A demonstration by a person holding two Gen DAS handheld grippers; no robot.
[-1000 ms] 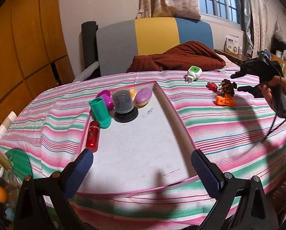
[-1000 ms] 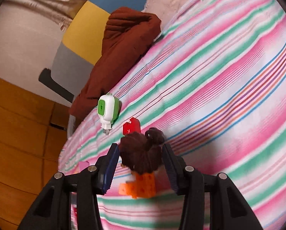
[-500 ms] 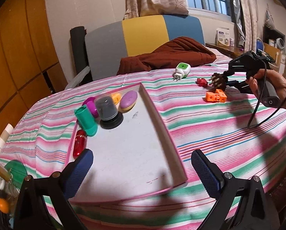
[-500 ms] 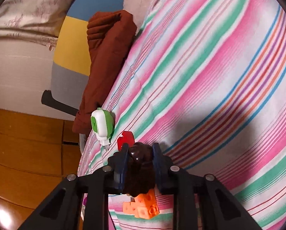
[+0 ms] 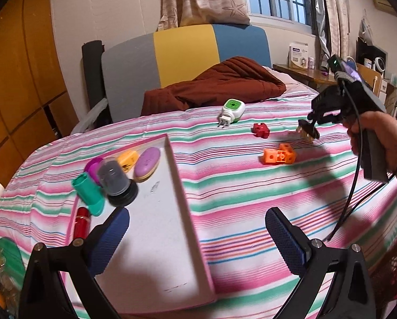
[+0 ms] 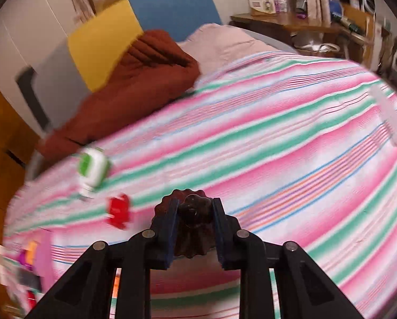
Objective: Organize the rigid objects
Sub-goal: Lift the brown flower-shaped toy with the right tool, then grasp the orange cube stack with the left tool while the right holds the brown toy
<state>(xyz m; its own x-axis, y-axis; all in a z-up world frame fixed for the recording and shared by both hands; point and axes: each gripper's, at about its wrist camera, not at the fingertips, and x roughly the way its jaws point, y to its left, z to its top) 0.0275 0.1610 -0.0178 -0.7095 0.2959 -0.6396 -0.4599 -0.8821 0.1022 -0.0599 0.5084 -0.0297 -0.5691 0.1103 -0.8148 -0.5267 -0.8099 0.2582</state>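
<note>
Lifted since the earlier frame, the brown fluted mould (image 6: 191,222) now hangs above the striped bedspread (image 6: 291,159), clamped in the right gripper (image 6: 193,228). Left gripper (image 5: 197,235), jaws apart and empty, hovers over the white tray (image 5: 155,239). Step: transport; next, carry it traywards and release.

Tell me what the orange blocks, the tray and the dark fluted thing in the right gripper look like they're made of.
Orange blocks: likely hard molded plastic, with crisp cube edges and a square hole in each face.
Tray: probably painted board or plastic; flat matte white floor with scuffs, pink rim.
Dark fluted thing in the right gripper: glossy brown, ridged rim; plastic or metal, hard to tell.
</note>
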